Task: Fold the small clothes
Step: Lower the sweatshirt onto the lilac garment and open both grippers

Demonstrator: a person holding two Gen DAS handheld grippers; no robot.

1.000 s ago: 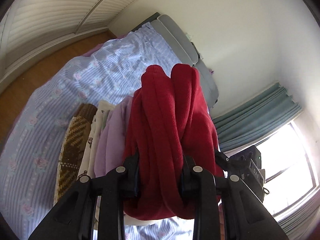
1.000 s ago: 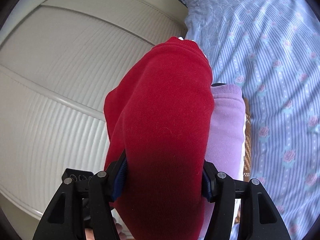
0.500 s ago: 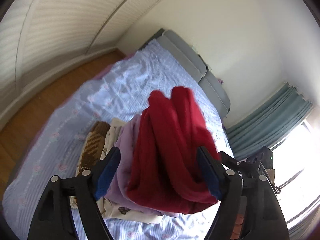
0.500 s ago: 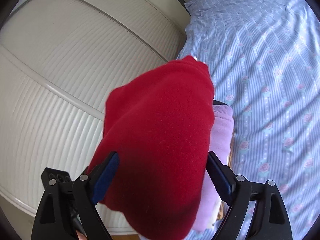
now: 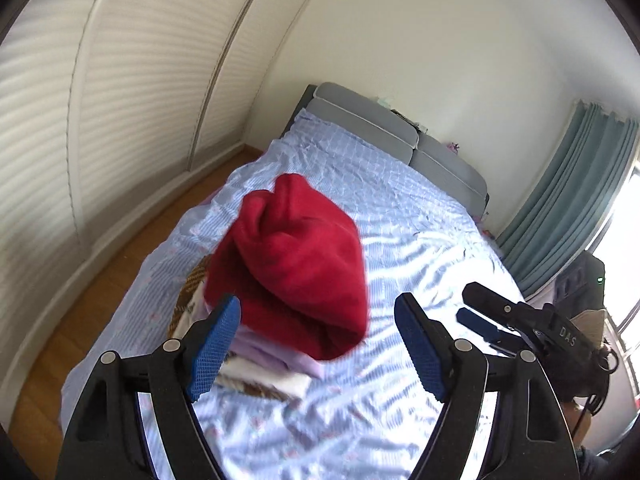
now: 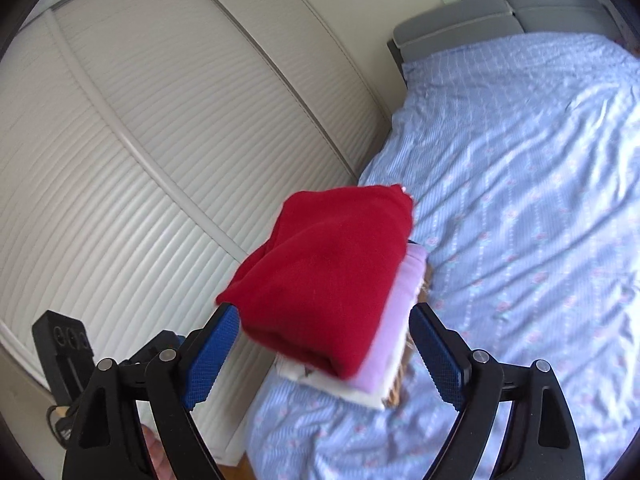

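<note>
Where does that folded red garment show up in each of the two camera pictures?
Left wrist view: the red garment sits centre-left, atop the clothes pile, above the left blue pad.
Right wrist view: the red garment sits at centre, on the lilac piece, between both pads.
Shared landmark: the grey headboard of the bed.

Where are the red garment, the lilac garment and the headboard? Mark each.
red garment [image 6: 328, 276], right wrist view, middle of top fold.
lilac garment [image 6: 394, 328], right wrist view, exposed side edge.
headboard [image 5: 360, 116], left wrist view, left cushion.
</note>
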